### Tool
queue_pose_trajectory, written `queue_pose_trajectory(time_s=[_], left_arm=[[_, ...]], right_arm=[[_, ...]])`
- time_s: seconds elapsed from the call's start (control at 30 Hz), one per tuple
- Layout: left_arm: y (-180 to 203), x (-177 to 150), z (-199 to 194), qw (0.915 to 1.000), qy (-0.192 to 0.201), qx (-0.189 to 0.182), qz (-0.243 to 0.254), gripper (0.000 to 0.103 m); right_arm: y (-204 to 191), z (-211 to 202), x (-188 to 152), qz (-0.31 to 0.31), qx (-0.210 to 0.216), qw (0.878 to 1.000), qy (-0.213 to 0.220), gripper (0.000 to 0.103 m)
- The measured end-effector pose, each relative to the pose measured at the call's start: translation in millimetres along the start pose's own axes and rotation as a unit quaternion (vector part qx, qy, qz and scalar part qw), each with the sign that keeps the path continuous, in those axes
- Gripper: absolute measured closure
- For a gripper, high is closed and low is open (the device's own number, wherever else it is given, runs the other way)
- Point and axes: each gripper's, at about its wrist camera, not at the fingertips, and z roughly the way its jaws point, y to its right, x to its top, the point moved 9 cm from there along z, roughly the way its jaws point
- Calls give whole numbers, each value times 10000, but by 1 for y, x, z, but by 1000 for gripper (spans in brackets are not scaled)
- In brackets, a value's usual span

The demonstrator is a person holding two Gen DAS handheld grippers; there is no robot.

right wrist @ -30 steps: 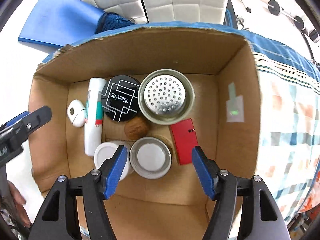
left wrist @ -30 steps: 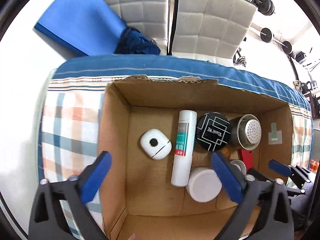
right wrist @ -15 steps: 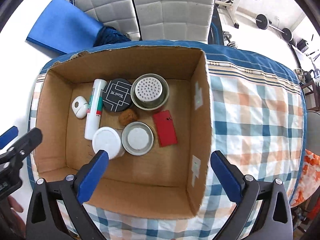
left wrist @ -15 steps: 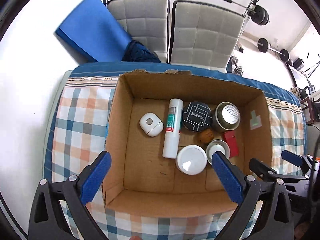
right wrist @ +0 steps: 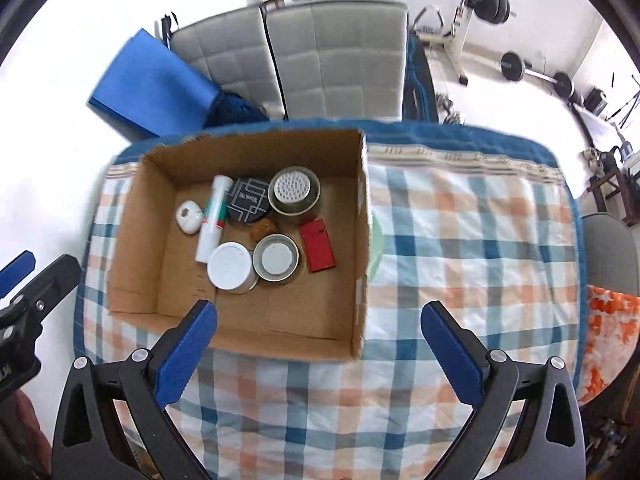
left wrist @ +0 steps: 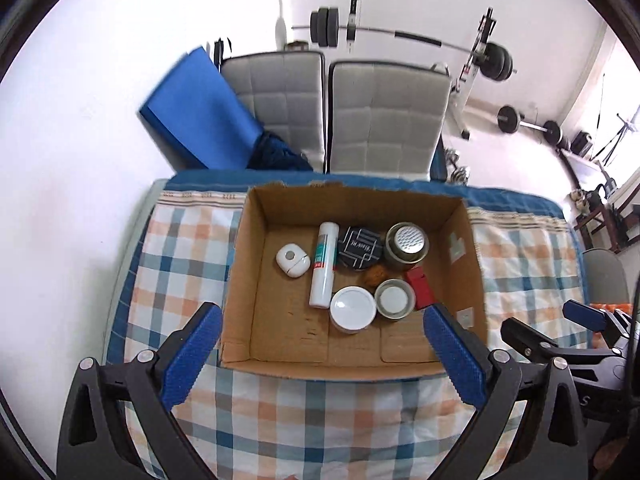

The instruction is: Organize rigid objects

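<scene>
A cardboard box sits on a plaid-covered table. Inside lie a white tube, a small white case, a black round tin, a metal perforated cup, a white-lidded jar, a metal tin, a brown walnut and a red block. My left gripper and right gripper are open and empty, high above the box's near side.
The plaid cloth covers the table right of the box. Two grey chairs and a blue mat stand behind the table. Weights and a barbell rack are at the back. An orange cloth is at right.
Both grippers have pulled up and back from inside the box; the box and its contents look much smaller. The right gripper's jaws have opened wider.
</scene>
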Motion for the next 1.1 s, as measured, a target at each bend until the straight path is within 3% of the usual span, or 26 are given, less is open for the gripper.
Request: queue_pose_trajectory(time_s=[0.23, 0.53, 1.1], left_arm=[[8, 0, -70, 9986, 522, -85, -77, 0], [24, -19, -117, 9975, 678, -178, -14, 0], [26, -42, -155, 9955, 926, -179, -53, 0]], right_arm=[[5, -80, -12, -15, 32, 9984, 566, 0], [6, -160, -33, -105, 3, 9929, 1185, 0], [10, -204, -53, -60, -188, 9887, 1487, 0]])
